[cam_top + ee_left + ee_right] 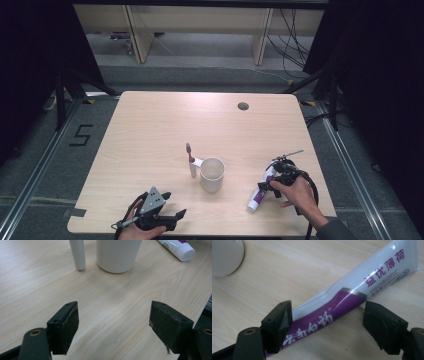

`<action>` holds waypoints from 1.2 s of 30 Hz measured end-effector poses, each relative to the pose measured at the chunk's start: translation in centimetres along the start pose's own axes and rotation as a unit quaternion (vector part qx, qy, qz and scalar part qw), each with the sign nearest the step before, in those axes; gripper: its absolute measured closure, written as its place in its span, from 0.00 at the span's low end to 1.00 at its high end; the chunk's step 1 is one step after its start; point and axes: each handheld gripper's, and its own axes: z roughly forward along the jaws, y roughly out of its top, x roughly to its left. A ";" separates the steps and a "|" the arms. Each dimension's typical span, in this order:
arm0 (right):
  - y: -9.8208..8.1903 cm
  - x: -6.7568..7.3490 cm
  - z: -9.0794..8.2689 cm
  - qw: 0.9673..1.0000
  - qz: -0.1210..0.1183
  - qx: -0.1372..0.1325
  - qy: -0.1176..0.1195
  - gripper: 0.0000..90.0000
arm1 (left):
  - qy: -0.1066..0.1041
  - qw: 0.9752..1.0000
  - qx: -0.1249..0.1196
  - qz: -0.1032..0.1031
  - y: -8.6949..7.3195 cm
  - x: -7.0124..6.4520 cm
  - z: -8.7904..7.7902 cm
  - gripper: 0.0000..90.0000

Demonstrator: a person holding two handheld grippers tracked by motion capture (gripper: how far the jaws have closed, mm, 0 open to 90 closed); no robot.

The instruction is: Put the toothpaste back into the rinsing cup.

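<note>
Item: toothpaste tube [352, 297], white and purple, laid flat on the counter [150, 130] near its right front edge, cap [186, 252] pointed toward the person's side. The tube is seen lying between the spread jaws of the right tongs [327, 322]; the left jaw stands against the tube's edge, the right jaw is held clear of it, and no clamping is shown. The right tongs [280, 175] are held over the tube's upper end.

Item: white cup [212, 174], upright, placed mid-counter, well left of the tube.

Item: toothbrush [191, 160], stood upright just beside the cup's left side.

Item: left tongs [113, 322], jaws wide apart with bare counter between, held at the front left.
</note>
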 end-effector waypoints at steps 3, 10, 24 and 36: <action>0.5 0.7 0.4 1.000 -0.013 0.011 -0.004 0.31 | -0.005 1.000 -0.003 0.000 -0.1 -0.1 0.1 0.26; 1.4 1.6 0.8 0.998 -0.051 0.037 -0.001 0.50 | -0.008 1.000 0.003 0.008 -0.1 -0.1 0.0 0.28; 2.6 0.5 0.5 0.994 -0.086 0.063 0.037 0.76 | -0.011 1.000 0.004 0.009 -0.2 -0.3 0.2 0.28; 3.2 1.9 1.0 0.984 -0.147 0.098 0.029 0.84 | -0.014 1.000 0.014 0.017 -0.2 -0.2 0.1 0.28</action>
